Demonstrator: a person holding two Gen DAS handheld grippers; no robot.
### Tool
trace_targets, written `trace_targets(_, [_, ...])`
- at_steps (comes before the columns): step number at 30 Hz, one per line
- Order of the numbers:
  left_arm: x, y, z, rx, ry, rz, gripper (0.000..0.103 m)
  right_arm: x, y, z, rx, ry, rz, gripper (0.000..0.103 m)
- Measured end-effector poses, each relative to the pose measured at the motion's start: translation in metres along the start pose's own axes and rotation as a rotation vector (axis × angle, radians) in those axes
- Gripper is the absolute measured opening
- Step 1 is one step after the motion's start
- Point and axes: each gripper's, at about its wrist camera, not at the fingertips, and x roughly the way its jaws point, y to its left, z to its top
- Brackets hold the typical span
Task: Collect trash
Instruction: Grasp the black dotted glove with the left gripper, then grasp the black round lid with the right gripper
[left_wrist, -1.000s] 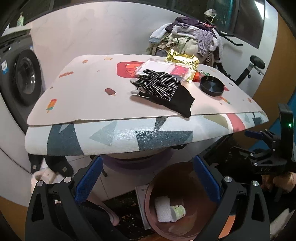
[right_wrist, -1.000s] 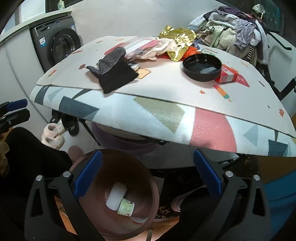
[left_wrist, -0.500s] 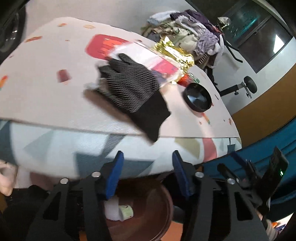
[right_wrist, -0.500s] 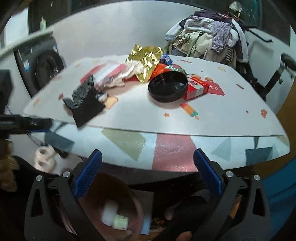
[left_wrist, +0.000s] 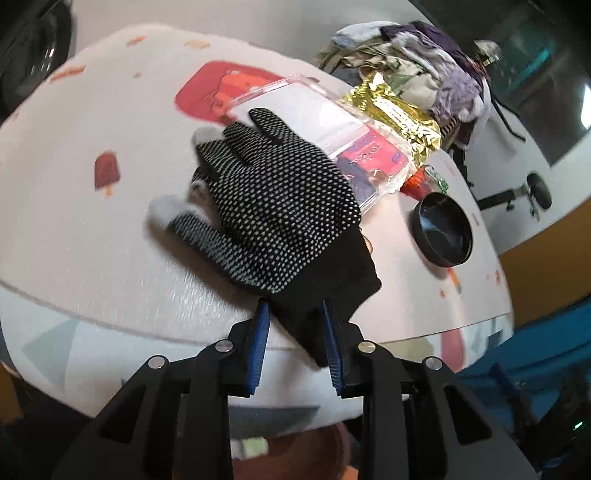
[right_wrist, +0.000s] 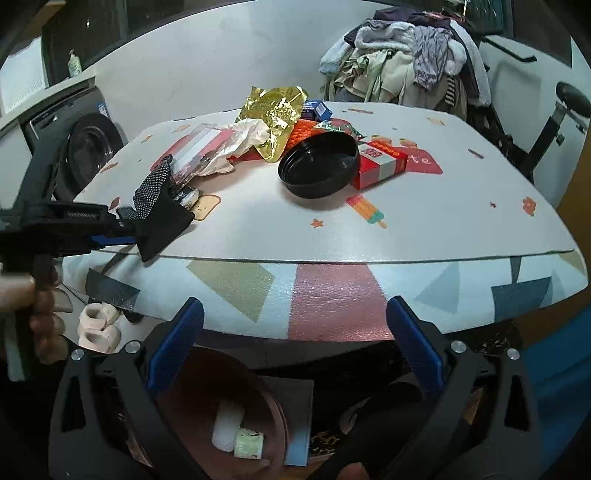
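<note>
1. Black glove (left_wrist: 280, 210): I have my left gripper (left_wrist: 295, 332) narrowed around its cuff, at the table edge.
2. Right gripper (right_wrist: 295, 347) wide, empty, above the bin (right_wrist: 207, 398) holding two items.
3. Ahead: foil wrapper (right_wrist: 273, 118), bowl (right_wrist: 317, 168) remain.

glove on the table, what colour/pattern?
Black glove with a grid of small white dots, plain black cuff, pale fingertips. Clearest in the left wrist view.

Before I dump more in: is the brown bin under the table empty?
Not empty. The brown bin holds a white roll and a small paper cup lying on its side.
</note>
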Motion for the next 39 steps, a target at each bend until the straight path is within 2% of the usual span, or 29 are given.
trace_targets(2, [0.002,-0.003,-0.001,0.033,-0.018,0.018,0.025,0.002,-0.002,0.0,0.022,0.003,0.018,0.097])
trace_targets(3, [0.002,-0.005,-0.002,0.05,-0.021,0.036,0.014,0.002,-0.003,0.0,0.029,0.004,0.022,0.097])
trace_targets(4, [0.002,-0.005,-0.003,0.061,-0.014,0.029,0.008,0.002,-0.004,0.0,0.035,0.005,0.03,0.097])
trace_targets(8, [-0.02,-0.012,-0.005,0.183,-0.088,0.02,0.006,-0.001,-0.004,0.003,0.031,0.002,0.051,0.097])
trace_targets(13, [-0.094,-0.017,0.013,0.263,-0.269,-0.042,0.006,-0.006,-0.009,0.011,0.008,-0.022,0.043,0.097])
trace_targets(17, [-0.146,-0.029,0.025,0.361,-0.393,-0.049,0.006,-0.001,-0.013,0.023,0.002,-0.034,0.032,0.097])
trace_targets(19, [-0.158,-0.033,0.027,0.387,-0.407,-0.066,0.006,0.004,-0.016,0.032,0.021,-0.034,0.048,0.097])
trace_targets(22, [-0.163,-0.035,0.022,0.421,-0.412,-0.076,0.006,0.012,-0.033,0.05,0.13,-0.049,0.118,0.097])
trace_targets(23, [-0.161,-0.035,0.02,0.427,-0.406,-0.078,0.006,0.016,-0.039,0.058,0.158,-0.064,0.109,0.093])
trace_targets(24, [-0.158,-0.034,0.018,0.426,-0.398,-0.078,0.006,0.019,-0.043,0.063,0.168,-0.073,0.098,0.08])
trace_targets(25, [-0.154,-0.033,0.017,0.419,-0.387,-0.082,0.006,0.027,-0.048,0.071,0.179,-0.068,0.074,0.076])
trace_targets(27, [-0.149,-0.029,0.013,0.403,-0.373,-0.093,0.006,0.041,-0.056,0.081,0.203,-0.048,0.05,0.06])
trace_targets(30, [-0.142,-0.026,0.008,0.394,-0.36,-0.111,0.006,0.057,-0.062,0.094,0.214,-0.032,0.027,0.049])
trace_targets(35, [-0.137,-0.019,0.002,0.388,-0.34,-0.135,0.006,0.087,-0.068,0.112,0.252,0.0,-0.01,0.042])
trace_targets(39, [-0.135,-0.02,-0.002,0.402,-0.334,-0.143,0.006,0.103,-0.076,0.114,0.292,0.012,-0.049,0.026])
